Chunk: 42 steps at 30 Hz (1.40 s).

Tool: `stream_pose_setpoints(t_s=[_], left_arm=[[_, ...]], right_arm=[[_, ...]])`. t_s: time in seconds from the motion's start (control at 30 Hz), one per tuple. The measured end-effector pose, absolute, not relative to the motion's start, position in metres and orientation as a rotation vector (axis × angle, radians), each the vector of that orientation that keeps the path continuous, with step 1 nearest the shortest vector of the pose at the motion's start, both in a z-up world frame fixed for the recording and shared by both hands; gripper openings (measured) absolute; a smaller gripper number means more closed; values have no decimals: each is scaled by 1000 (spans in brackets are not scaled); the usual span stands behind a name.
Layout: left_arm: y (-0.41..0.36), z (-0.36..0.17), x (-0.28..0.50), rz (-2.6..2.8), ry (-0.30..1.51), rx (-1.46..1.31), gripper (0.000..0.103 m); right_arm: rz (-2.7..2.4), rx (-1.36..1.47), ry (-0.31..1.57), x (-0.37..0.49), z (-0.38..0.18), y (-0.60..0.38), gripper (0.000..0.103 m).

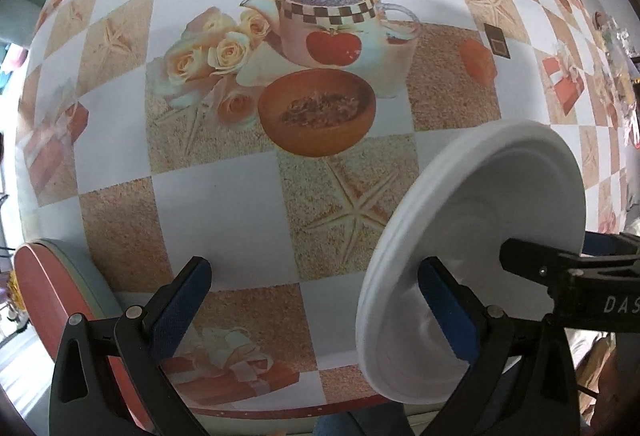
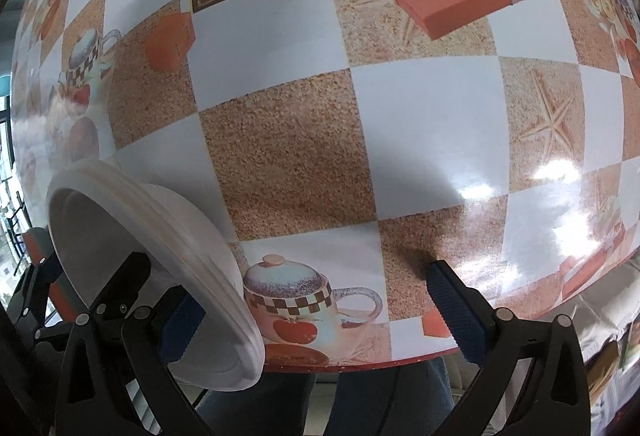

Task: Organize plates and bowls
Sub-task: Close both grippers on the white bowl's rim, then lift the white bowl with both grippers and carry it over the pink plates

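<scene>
Far left, left wrist view: a red round flat disc with a pale rim (image 1: 44, 296) shows beside and below the table edge; what it is cannot be told.

Surface: a table under a glossy printed cloth (image 1: 224, 204), checked in white and sand-coloured squares with pictures of teapots, roses, starfish, a brown bowl and red gift boxes.

Left gripper (image 1: 316, 268): black, with blue pads, jaws spread wide. Only patterned cloth shows between them. Its right finger (image 1: 444, 304) lies across the inner face of the plate.

Task's thing: one white round shallow plate with a stepped rim (image 1: 500, 196). It is lifted above the near edge of the table and tipped steeply, almost on edge. Its hollow side faces the left gripper and its underside faces right. It sits between the two grippers.

Right gripper (image 2: 316, 284): the same black and blue build, jaws also spread wide. Its left finger (image 2: 180, 320) is on the hollow side of the plate, partly hidden by the rim. Its right finger stands well apart, over the cloth.

Grip: neither tool is closed on the plate. Which finger bears the plate's weight cannot be told.

Below the table edge, right wrist view: a person's legs in blue jeans (image 2: 260, 408).
</scene>
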State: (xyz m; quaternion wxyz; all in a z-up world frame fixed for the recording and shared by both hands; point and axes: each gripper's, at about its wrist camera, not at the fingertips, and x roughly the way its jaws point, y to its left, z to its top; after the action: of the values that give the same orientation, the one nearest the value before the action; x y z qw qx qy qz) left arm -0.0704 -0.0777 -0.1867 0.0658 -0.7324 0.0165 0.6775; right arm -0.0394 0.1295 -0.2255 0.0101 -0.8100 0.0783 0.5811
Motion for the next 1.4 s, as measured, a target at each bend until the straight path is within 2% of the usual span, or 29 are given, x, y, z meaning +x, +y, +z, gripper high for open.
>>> stream_pose_setpoints(t_s=[0.2,0.4,0.5,0.6,0.63,0.73,0.77,0.8,0.83,1.07,1.4], left_arm=[[-98,-196,-63,2040,41,-2210,103],[-79,-193,-77,2016,32,-2256,103],[-73,-189,-76,2019,48,-2232,94],[-65,-184,-72,2011,66,-2196,79],[-63,-183,-70,2010,65,-2188,73],[-61,-180,-69,2002,35,-2174,59],[-60,-179,-69,1998,24,-2165,49],[-58,-178,-69,1981,1,-2145,41],[-54,-177,-69,1969,-9,-2140,34],[-57,-179,-67,1974,-5,-2134,34],[-98,-184,-48,2034,-116,-2188,35]], right_arm=[[1775,-2559,244,-42,-230,129,103],[1780,-2558,240,-47,-231,128,103],[1785,-2561,234,-43,-225,123,97],[1821,-2578,237,-44,-222,120,76],[1828,-2582,245,-43,-221,119,73],[1858,-2605,302,-43,-218,115,50],[1871,-2624,367,-42,-218,113,33],[1870,-2632,388,-44,-218,112,21],[1863,-2635,367,-44,-219,110,21],[1863,-2639,314,-43,-221,101,21],[1907,-2704,161,-51,-216,44,22]])
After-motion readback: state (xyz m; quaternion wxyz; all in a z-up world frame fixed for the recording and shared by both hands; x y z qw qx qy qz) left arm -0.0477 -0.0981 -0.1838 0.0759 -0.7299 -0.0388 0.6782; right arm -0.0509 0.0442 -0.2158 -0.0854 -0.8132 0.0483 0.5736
